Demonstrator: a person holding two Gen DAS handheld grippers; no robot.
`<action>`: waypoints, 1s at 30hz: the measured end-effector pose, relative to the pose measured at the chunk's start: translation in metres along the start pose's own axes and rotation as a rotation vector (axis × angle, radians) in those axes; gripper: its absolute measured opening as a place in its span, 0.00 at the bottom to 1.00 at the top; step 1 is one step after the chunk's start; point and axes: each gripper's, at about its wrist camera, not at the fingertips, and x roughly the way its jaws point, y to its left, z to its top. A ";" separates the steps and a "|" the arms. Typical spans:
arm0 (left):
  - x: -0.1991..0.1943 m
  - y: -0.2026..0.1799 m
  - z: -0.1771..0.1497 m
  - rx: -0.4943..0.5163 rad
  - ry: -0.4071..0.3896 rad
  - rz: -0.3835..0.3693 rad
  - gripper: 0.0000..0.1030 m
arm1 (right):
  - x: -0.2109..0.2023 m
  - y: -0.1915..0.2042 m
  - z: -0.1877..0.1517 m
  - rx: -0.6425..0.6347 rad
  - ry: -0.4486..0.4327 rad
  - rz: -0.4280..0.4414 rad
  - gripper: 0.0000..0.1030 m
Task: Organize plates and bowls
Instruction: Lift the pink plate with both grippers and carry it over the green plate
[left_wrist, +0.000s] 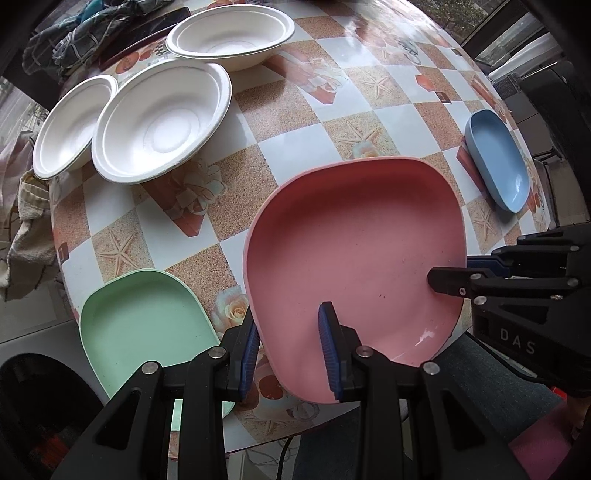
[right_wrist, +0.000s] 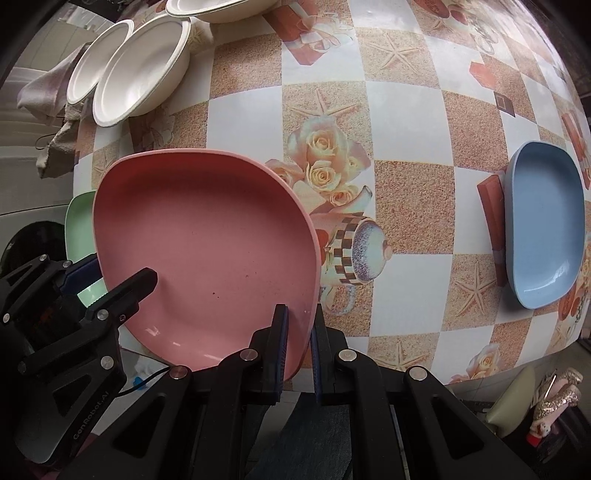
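A pink plate (left_wrist: 354, 240) (right_wrist: 207, 240) hangs above the table's near edge, held from both sides. My left gripper (left_wrist: 288, 350) (right_wrist: 118, 273) is shut on its left rim, one finger above the plate and one below. On the right rim my right gripper (right_wrist: 299, 343) (left_wrist: 458, 271) is shut in the same way. A green plate (left_wrist: 147, 325) (right_wrist: 79, 225) lies on the table to the left, partly under the pink one. Far right lies a blue plate (left_wrist: 498, 162) (right_wrist: 546, 225). Three white paper bowls (left_wrist: 162, 122) (right_wrist: 140, 70) stand at the back left.
The round table (left_wrist: 295, 122) has a checked cloth with starfish and rose prints. A beige towel (left_wrist: 26, 229) hangs off its left edge and a dark patterned cloth (left_wrist: 74, 33) lies at the back left. A person's legs show below the near edge.
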 end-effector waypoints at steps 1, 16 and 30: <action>-0.008 -0.005 0.002 -0.008 -0.005 0.002 0.33 | -0.002 0.004 -0.001 -0.009 -0.002 -0.003 0.13; -0.030 0.031 -0.019 -0.115 -0.046 -0.006 0.33 | -0.008 0.068 0.007 -0.122 -0.025 -0.035 0.13; -0.040 0.066 -0.044 -0.248 -0.058 0.026 0.33 | 0.016 0.094 0.011 -0.258 -0.020 -0.051 0.13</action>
